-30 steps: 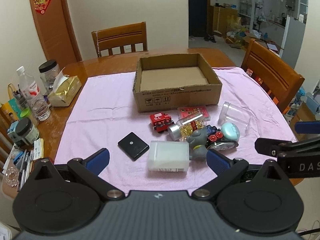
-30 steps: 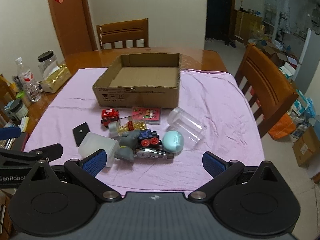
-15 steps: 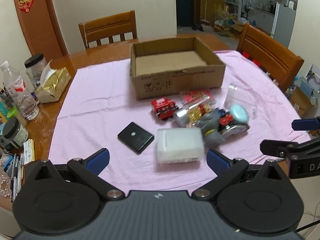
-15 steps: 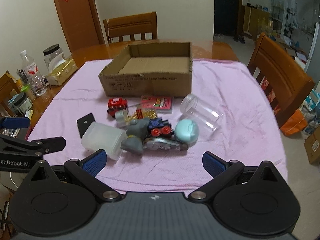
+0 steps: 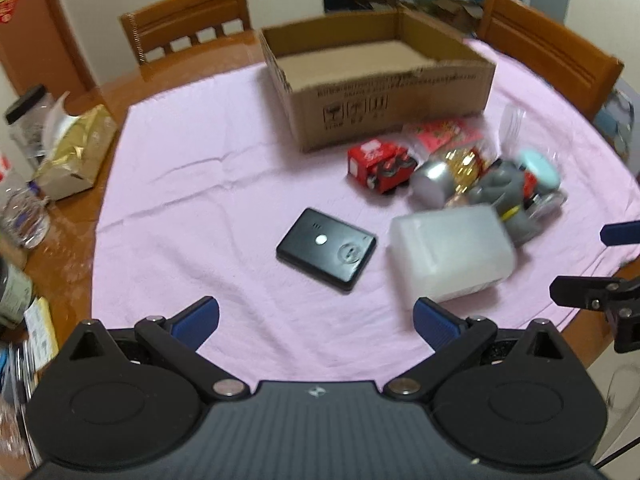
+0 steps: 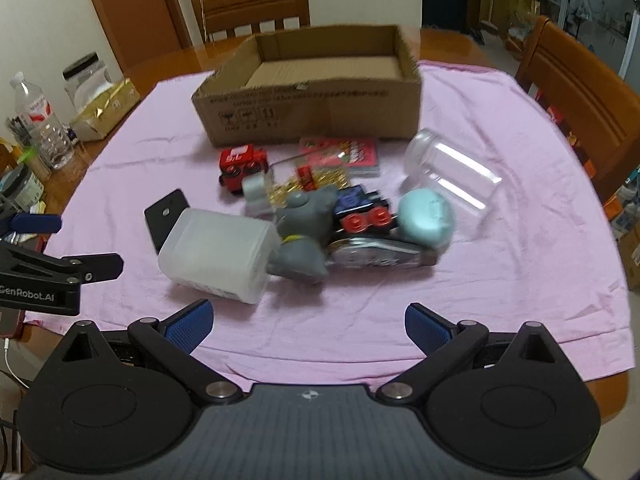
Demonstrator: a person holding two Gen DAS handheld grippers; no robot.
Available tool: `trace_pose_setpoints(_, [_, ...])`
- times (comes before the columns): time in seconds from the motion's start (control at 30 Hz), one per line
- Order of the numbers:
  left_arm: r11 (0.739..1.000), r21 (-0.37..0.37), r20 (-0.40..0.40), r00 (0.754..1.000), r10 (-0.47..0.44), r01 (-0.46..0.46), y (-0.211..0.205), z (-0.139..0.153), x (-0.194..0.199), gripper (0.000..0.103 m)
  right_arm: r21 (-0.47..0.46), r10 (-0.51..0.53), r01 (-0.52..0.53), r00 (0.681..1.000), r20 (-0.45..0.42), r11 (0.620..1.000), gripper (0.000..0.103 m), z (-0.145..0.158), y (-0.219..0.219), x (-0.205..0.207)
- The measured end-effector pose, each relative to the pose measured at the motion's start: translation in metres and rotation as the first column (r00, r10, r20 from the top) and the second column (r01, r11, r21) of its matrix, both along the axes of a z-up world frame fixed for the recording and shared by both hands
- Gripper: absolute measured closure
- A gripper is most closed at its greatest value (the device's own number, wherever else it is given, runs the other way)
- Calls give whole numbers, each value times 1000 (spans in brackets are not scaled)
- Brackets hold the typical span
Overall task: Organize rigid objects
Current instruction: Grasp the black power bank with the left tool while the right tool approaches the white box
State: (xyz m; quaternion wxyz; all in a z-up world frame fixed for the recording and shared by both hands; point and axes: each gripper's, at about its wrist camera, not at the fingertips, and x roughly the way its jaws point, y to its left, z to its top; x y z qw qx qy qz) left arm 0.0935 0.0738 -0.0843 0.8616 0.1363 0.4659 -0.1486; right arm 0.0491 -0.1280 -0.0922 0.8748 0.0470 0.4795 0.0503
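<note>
**Both tongs closing in on the pile, nothing picked yet**

Change over the last second: we've moved both cameras lower and nearer the worktop. The objects have grown in both views, and both are motion-blurred now. No object has shifted; the open brown cardboard box point(image 5: 384, 92) has nothing in it that we can see.

Left tongs point(image 5: 316, 314): spread wide, holding nothing, lined up roughly on the flat black rectangular plastic device point(image 5: 326, 250), which lies apart from the pile. Right tongs point(image 6: 306, 326): also spread, holding nothing, facing the cluster.

Cluster sits just in front of the box: frosted white plastic box point(image 6: 218, 254) touching a grey rubbery figure point(image 6: 304, 232), with a black-and-red toy train point(image 6: 360, 214), mint-green round case point(image 6: 426, 218), clear plastic jar on its side point(image 6: 452, 178), red toy vehicle point(image 6: 242, 164) and pink card pack point(image 6: 340, 154).

Our read: this is the approach to the first pick, so the sorting hasn't started. The black device is the easiest grab; the pile is tight.

Surface: wrinkled pink cloth point(image 5: 208, 168) over a round wooden worktop point(image 5: 60, 248). Wooden chairs stand around it, bottles and jars sit on the left edge, and a cluttered room lies beyond.
</note>
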Motion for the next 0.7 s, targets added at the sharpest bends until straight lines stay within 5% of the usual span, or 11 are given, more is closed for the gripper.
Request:
trace_pose_setpoints(0.4, [971, 69, -61, 973, -223, 227, 4, -45, 50, 0, -56, 12, -18, 996, -92, 998, 0, -39, 44, 26])
trace_pose_setpoints(0.7, [939, -51, -93, 934, -344, 341, 5, -54, 78, 0, -134, 18, -31, 995, -101, 991, 0, -50, 60, 34])
